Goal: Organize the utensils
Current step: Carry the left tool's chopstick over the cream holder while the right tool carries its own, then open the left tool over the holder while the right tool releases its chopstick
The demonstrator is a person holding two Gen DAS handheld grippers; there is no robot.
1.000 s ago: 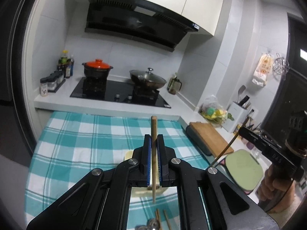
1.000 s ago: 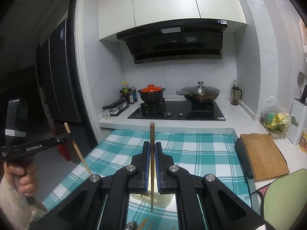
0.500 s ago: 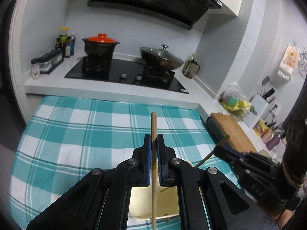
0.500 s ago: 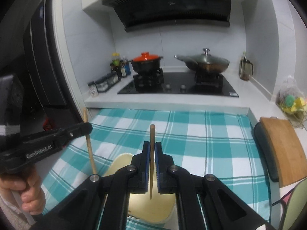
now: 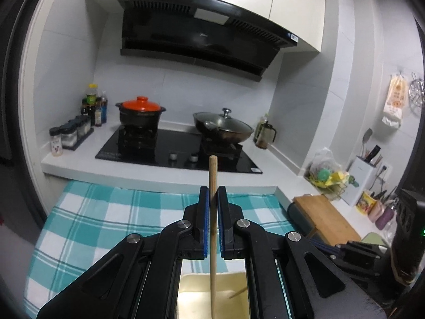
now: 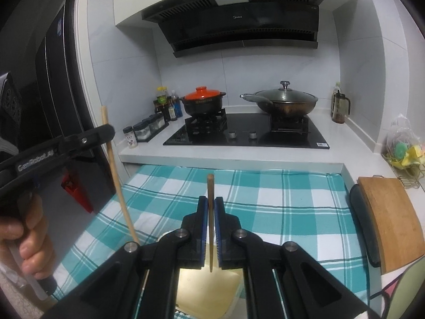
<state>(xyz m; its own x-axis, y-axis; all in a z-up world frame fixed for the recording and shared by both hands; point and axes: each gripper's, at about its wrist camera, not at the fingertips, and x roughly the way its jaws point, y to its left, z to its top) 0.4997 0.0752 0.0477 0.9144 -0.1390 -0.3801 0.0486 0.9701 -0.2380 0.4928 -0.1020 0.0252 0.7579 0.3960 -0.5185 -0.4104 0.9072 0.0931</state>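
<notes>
A: Which step is this?
B: Delivery; the left gripper clamps one chopstick, the right gripper clamps another chopstick; both hang above the cream tray.
A: Next?
B: Probably lower and release inside; the tray's depth is hard to judge.

Your left gripper sits at lower centre of the frame, its blue-padded jaws closed on a wooden chopstick that stands nearly upright. The stick's lower end reaches down over a pale yellow container at the bottom edge. At lower right your right gripper shows only partly, above the teal checked cloth.
</notes>
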